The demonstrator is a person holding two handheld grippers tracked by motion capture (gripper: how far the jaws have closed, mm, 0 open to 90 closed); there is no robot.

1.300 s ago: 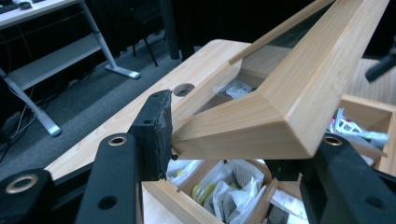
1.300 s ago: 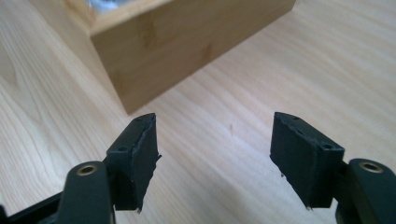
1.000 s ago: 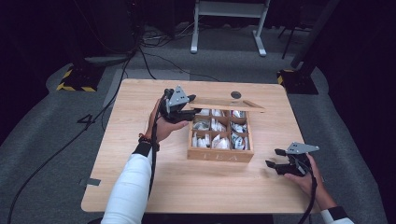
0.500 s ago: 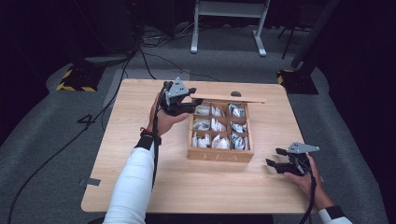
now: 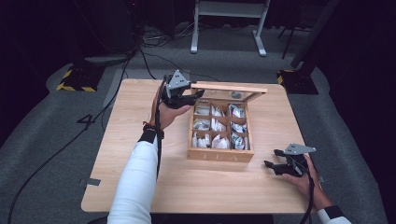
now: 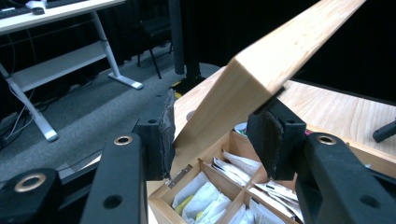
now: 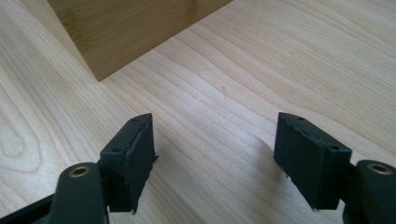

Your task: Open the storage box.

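Observation:
A wooden box with several compartments of white packets stands on the table. Its hinged lid, a wood frame with a clear pane, is raised at a slant over the box's back edge. My left gripper is shut on the lid's left corner. In the left gripper view the pads clamp the lid's wooden end, with the packets below. My right gripper rests low at the table's front right, open and with nothing in it. Its jaws stand apart over bare wood, near the box's corner.
A white desk frame stands on the grey floor behind the table. Cables trail across the floor at the back left, and yellow-black striped bases sit on either side. Bare tabletop lies left of and in front of the box.
The lid lay flat behind the box and has swung up toward it. My left hand has moved right and up with the lid's corner. The right gripper has stayed put.

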